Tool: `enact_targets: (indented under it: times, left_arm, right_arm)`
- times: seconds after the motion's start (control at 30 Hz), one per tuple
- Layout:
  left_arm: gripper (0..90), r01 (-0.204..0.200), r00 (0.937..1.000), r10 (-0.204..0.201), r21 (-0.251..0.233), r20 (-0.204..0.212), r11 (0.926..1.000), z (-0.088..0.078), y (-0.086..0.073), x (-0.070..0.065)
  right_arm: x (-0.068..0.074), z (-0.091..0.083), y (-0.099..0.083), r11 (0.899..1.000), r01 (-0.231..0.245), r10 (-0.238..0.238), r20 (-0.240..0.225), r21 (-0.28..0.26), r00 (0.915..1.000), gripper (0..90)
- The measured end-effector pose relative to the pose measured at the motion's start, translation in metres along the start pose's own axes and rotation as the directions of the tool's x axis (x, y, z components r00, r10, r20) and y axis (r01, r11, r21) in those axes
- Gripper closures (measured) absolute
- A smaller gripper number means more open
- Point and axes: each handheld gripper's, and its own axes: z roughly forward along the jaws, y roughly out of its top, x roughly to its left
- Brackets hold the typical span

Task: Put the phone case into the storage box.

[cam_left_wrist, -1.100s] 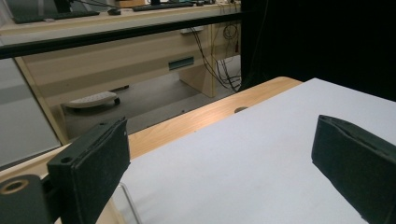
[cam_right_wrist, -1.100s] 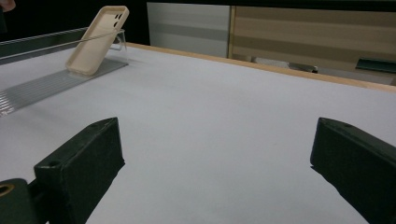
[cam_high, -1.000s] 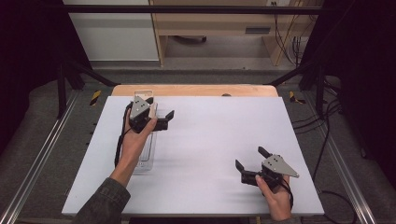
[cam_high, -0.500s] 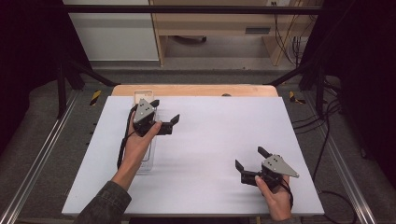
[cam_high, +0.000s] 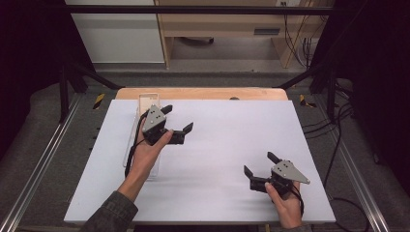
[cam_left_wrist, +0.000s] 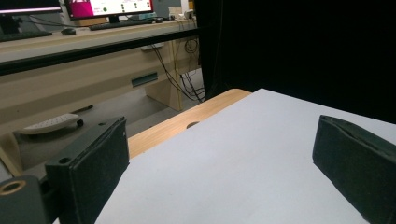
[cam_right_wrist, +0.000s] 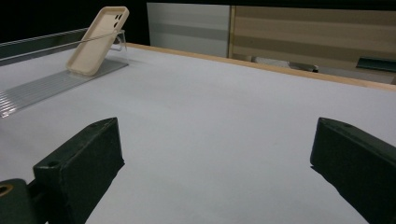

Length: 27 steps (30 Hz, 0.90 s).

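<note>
Both pairs of jaws stand wide apart and hold nothing: the left gripper (cam_high: 175, 120) hovers over the far-left part of the table (cam_high: 232, 145), the right gripper (cam_high: 261, 165) rests low near the front-right corner.

Largest first: the table's pale sheet is bare across its middle, with a wooden strip along the far edge. Along its left side runs a long clear plastic stand (cam_high: 145, 104), ridged along its base. At the stand's far end a beige phone case (cam_right_wrist: 98, 39) leans tilted against the clear back rail, camera cut-out uppermost; in the high view it is hard to pick out.

Judging by this, the work looks barely begun or just finished. The case sits on the stand and neither gripper touches it. Which of the two it is, I cannot tell.

The left hand (cam_high: 150, 150) reaches forward with its forearm lying along the stand, jaws pointing right and away. The right hand (cam_high: 285, 198) stays close to the table's near edge, jaws aimed left toward the stand.
</note>
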Motion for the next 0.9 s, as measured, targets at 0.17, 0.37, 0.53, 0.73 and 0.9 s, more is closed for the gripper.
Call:
enact_targets:
  times: [0.17,0.37,0.53,0.73,0.9]
  left_arm:
    - [3.3,0.004,0.9998,-0.004,-0.012,0.017,0.9999,-0.004,0.0,-0.006]
    - [3.2,0.039,0.9987,-0.038,-0.037,0.036,0.9986,-0.011,0.0,-0.01]
    - [3.0,0.059,0.9978,-0.057,-0.061,0.035,0.9964,-0.021,0.002,-0.013]
    - [3.0,0.039,0.9988,-0.036,-0.07,0.033,0.9968,-0.033,0.005,-0.016]
    - [2.9,0.058,0.998,-0.056,-0.083,0.03,0.9949,-0.044,0.006,-0.013]
  right_arm:
    - [0.0,0.0,0.0,1.0,0.001,-0.001,0.0,0.0,1.0,2.2]
    - [0.0,0.0,0.0,1.0,0.003,-0.003,-0.002,-0.003,1.0,2.3]
    - [0.0,-0.001,0.0,1.0,0.0,0.0,-0.001,-0.003,1.0,2.3]
    - [0.0,-0.001,0.0,1.0,0.004,-0.004,0.002,0.001,1.0,2.3]
    - [0.001,-0.001,0.0,1.0,0.005,-0.005,0.007,0.005,1.0,2.4]
